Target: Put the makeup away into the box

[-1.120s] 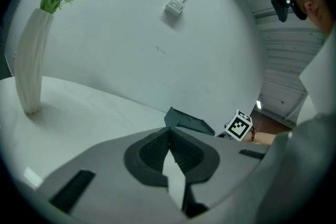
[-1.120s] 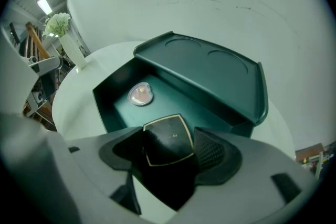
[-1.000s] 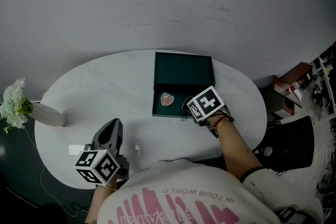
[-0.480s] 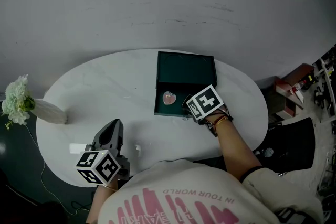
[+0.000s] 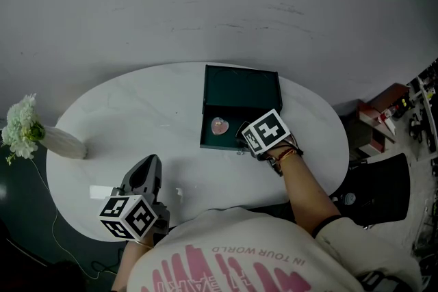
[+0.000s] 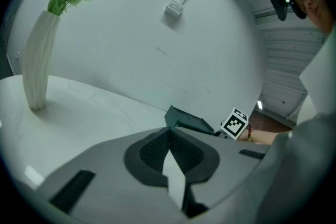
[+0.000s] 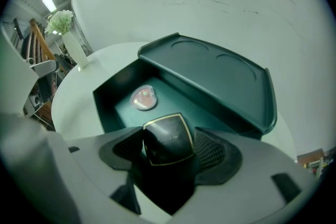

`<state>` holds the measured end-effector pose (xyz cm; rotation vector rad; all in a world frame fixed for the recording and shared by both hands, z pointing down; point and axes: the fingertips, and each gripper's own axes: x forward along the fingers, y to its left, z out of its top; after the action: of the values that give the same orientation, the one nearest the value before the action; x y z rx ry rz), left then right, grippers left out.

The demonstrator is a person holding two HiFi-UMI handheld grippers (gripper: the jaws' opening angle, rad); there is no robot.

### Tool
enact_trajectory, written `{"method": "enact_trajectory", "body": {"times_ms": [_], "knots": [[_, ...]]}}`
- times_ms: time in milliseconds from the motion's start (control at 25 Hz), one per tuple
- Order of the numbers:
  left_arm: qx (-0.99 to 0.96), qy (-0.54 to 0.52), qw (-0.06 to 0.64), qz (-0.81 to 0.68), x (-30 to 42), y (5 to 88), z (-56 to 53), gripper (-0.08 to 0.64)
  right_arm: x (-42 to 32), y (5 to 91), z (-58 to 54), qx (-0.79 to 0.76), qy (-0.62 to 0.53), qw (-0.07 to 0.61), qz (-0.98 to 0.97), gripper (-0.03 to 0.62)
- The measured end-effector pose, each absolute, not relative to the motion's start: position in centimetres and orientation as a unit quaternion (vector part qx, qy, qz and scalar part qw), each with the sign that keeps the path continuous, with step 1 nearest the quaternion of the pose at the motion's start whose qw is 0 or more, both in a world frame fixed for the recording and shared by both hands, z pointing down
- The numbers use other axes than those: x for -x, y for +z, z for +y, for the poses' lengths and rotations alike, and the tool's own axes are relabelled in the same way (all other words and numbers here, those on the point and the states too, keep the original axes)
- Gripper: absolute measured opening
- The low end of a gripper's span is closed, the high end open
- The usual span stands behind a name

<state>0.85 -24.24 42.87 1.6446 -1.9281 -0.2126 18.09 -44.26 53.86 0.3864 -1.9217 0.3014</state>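
In the head view, the right gripper point(image 5: 243, 136) is hanging over the near right corner of the open green box point(image 5: 239, 89) on the bench point(image 5: 137, 120), with the left gripper point(image 5: 145, 171) well apart. In the left gripper view, its fingers point(image 6: 152, 152) are pressing together, empty. In the right gripper view, wide-spread fingers point(image 7: 212, 152) are gripping a black compact point(image 7: 167, 138) above the box, where a pink heart case point(image 7: 143, 98) is lying.

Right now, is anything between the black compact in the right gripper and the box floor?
Nothing visible. The right gripper holds the black compact over the open box, whose lid is tipped back. The pink heart case lies inside, off to the side, clear of it.
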Motion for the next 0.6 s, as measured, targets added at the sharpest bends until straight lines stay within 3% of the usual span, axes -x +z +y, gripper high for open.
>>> {"method": "enact_trajectory", "body": {"times_ms": [480,600], "knots": [[-0.613,-0.078,0.297,-0.728,-1.0,42.9,-22.8,0.002,-18.0,53.9,-44.6,-0.170,0.120,0.546,-0.811,0.311],[-0.611,-0.078,0.294,-0.731,-0.5,42.7,-22.0,0.002,-18.3,54.0,-44.8,-0.179,0.108,0.551,-0.808,0.343]]}}
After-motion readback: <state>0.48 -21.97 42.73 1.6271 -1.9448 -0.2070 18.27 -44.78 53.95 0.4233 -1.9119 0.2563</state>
